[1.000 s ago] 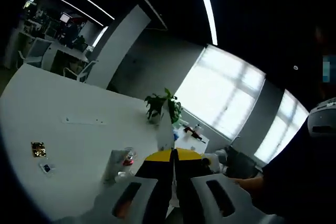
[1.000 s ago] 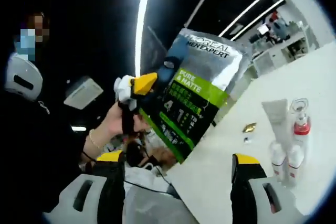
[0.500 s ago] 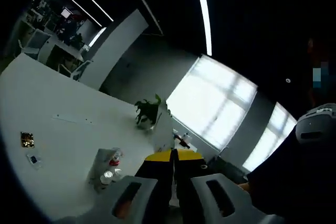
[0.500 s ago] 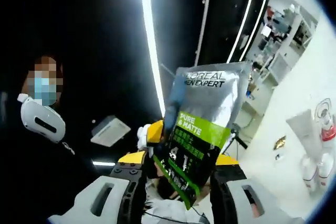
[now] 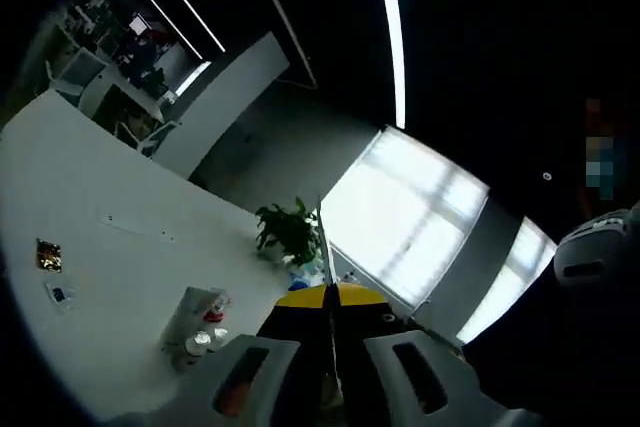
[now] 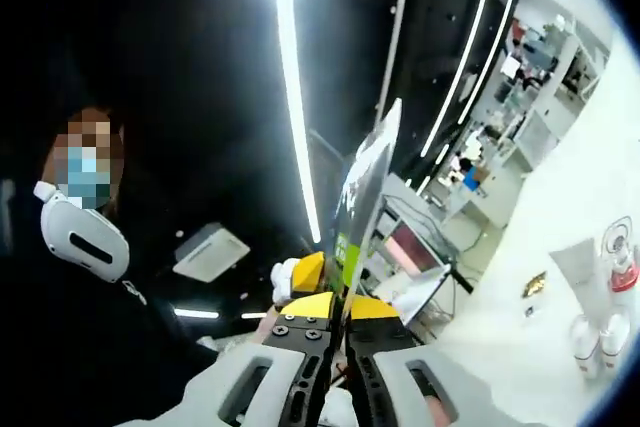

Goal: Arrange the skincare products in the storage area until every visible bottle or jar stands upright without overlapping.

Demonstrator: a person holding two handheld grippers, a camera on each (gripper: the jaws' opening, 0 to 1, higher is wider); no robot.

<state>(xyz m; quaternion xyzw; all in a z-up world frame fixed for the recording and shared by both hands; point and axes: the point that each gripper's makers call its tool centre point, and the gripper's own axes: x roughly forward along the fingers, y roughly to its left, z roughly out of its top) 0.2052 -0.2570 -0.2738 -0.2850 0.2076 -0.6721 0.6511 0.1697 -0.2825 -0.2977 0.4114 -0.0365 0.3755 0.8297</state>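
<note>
White desk [image 5: 90, 247] in a dim office, bottles [image 5: 200, 332] clustered near. Both grippers' fingers closed — right gripper [image 6: 345, 322] and left gripper [image 5: 328, 312] pinching sachet [image 6: 362, 197] edge-on, aloft. Could slip or tear if tugged apart.

The white worktop [image 5: 110, 277] lies broad and bare between the small gold packet [image 5: 46, 255] near its edge and the cluster of bottles and tube [image 5: 195, 322], so a claw can pass there. A potted plant [image 5: 290, 232] stands beyond the cluster, closing the far side. In the right gripper view, a thin pouch [image 6: 362, 202] rises edge-on just ahead, with the tube and bottles [image 6: 600, 292] well apart on open worktop.
</note>
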